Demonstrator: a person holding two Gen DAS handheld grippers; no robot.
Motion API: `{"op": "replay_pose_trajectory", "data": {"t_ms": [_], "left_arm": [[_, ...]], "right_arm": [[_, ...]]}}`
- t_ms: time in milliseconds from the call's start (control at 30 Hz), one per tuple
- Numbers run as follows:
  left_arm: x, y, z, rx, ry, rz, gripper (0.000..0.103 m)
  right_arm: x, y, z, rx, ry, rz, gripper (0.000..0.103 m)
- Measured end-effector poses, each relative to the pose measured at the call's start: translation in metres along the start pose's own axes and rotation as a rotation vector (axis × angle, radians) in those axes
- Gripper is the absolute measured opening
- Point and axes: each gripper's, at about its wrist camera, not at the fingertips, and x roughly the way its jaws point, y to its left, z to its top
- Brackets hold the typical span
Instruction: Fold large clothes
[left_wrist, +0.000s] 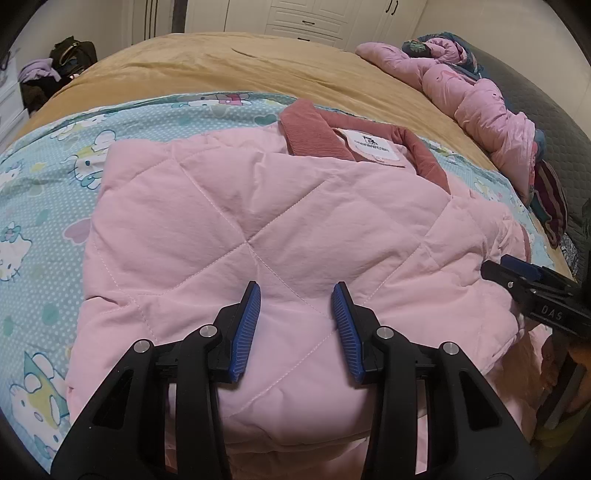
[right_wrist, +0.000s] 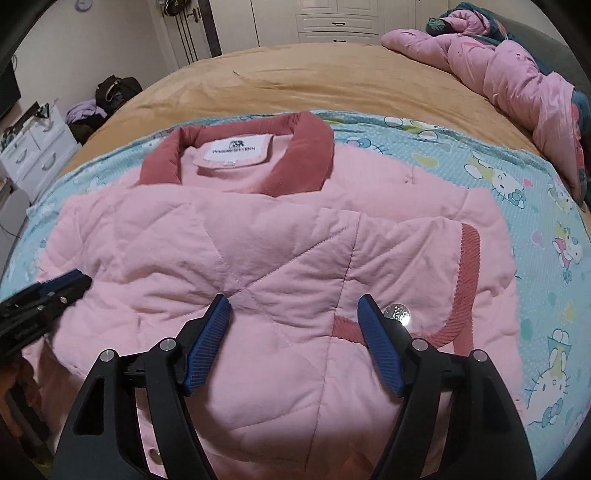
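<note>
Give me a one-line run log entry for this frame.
stage: mid-fold | pink quilted jacket: sides folded in, collar up, on cartoon-print sheet | left gripper: open above jacket | right gripper: open, over jacket

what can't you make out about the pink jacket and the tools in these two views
- Near hem of the pink quilted jacket: cut off by the bottom edge and covered by the left tool in the left wrist view.
- White neck label: printing blurred, unreadable in both views.
- Jacket's underside on the cartoon-cat print sheet: hidden by the jacket itself.
- Right tool: whether its pads touch the fabric, unclear.
</note>
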Motion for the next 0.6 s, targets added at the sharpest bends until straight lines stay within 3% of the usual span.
{"op": "replay_pose_trajectory", "data": {"t_ms": [133,200,233,533,600], "left_arm": [[-0.001,-0.001,-0.001,0.013,-0.005,0.011,0.033],[-0.001,-0.001,0.000,0.009,-0.005,0.008,0.033],[-0.001,0.000,0.000,0.009,-0.004,0.007,0.033],[-0.009,0.000,0.000,-0.004,0.003,-0.001,0.035],[-0.013,0.001,-0.001,-0.017,0.013,-0.013,0.045]], "right_arm": [[-0.012,-0.002,0.002,0.017,-0.007,0.017,0.072],[-0.021,-0.003,0.001,0.028,-0.026,0.037,0.092],[-0.027,-0.003,0.000,0.030,-0.036,0.039,0.094],[-0.053,-0.003,-0.009,0.021,-0.084,0.048,0.099],[-0.058,-0.005,-0.010,0.026,-0.091,0.042,0.099]]}}
